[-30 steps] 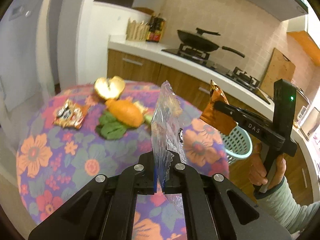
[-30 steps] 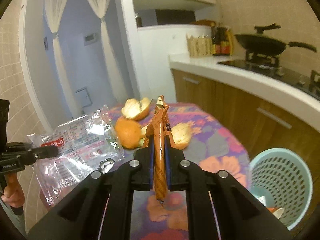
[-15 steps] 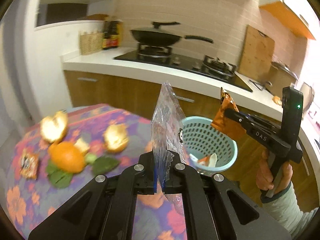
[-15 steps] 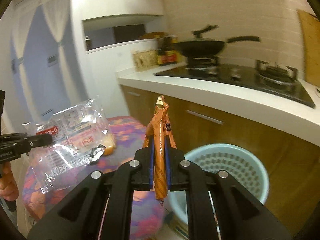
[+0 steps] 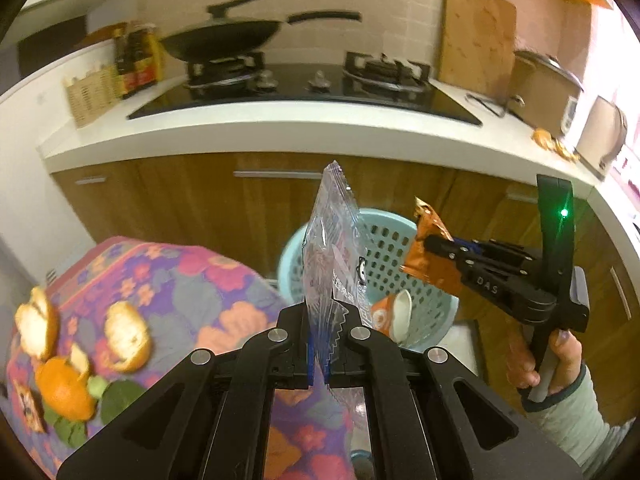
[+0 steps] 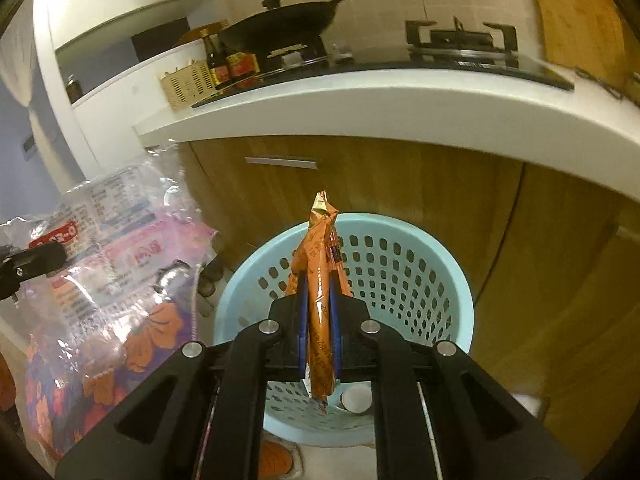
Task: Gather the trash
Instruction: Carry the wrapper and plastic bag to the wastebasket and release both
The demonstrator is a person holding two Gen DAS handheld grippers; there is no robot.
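Observation:
My left gripper (image 5: pixel 318 350) is shut on a clear plastic wrapper (image 5: pixel 332 248), held upright at the table's far edge in front of the light blue basket (image 5: pixel 416 236). The wrapper also shows in the right wrist view (image 6: pixel 112 248). My right gripper (image 6: pixel 319 334) is shut on an orange snack wrapper (image 6: pixel 320 280), held over the basket (image 6: pixel 448 280). In the left wrist view the right gripper (image 5: pixel 436 246) holds the orange wrapper (image 5: pixel 428 256) above the basket's right rim. Some trash (image 5: pixel 394 312) lies inside the basket.
Orange peels (image 5: pixel 124 336), a whole orange (image 5: pixel 64 392), green leaves (image 5: pixel 120 400) and a small snack packet (image 5: pixel 26 404) lie on the floral table (image 5: pixel 192 280) at left. Wooden cabinets (image 6: pixel 400 184) and a white counter with stove and wok stand behind the basket.
Both grippers have swung right from over the table toward the basket, each still holding its wrapper. The right gripper now hangs over the basket opening.

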